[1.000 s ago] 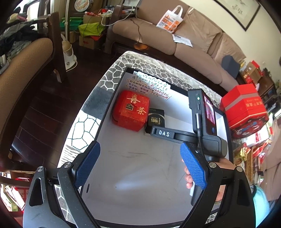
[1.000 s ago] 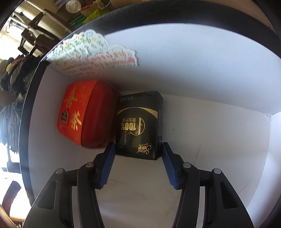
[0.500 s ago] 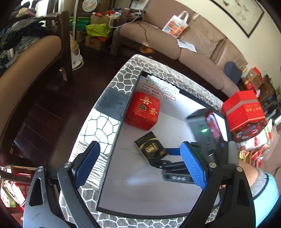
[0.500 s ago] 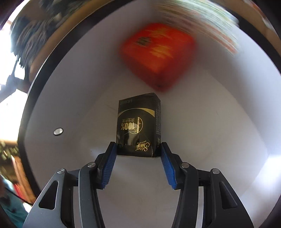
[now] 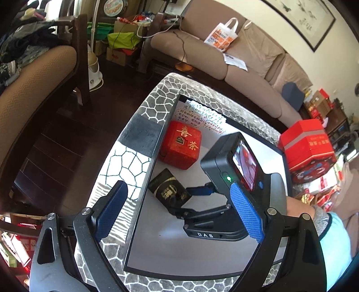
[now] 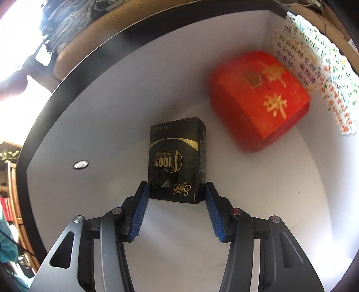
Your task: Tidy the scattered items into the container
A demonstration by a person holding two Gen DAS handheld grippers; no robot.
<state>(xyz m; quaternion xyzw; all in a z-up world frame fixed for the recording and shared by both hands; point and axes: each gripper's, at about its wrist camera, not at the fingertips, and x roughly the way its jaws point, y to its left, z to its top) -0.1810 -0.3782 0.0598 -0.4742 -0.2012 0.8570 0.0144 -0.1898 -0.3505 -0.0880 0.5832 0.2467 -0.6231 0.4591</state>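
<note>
Here black gold-printed pack (image 6: 177,159) clamped in right tool (image 6: 176,195).

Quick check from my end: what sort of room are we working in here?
Most likely a home living room. A long beige sofa runs along the wall under a framed painting, and the white tray sits on a low table with a grey patterned cover over dark wood flooring.

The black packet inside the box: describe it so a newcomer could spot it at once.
Find the white-floored, black-rimmed box on the grey patterned table. Inside, near the red tea tin, the black packet sits between the right gripper pads. It alone is small, flat and black, with gold "100%" lettering.
</note>
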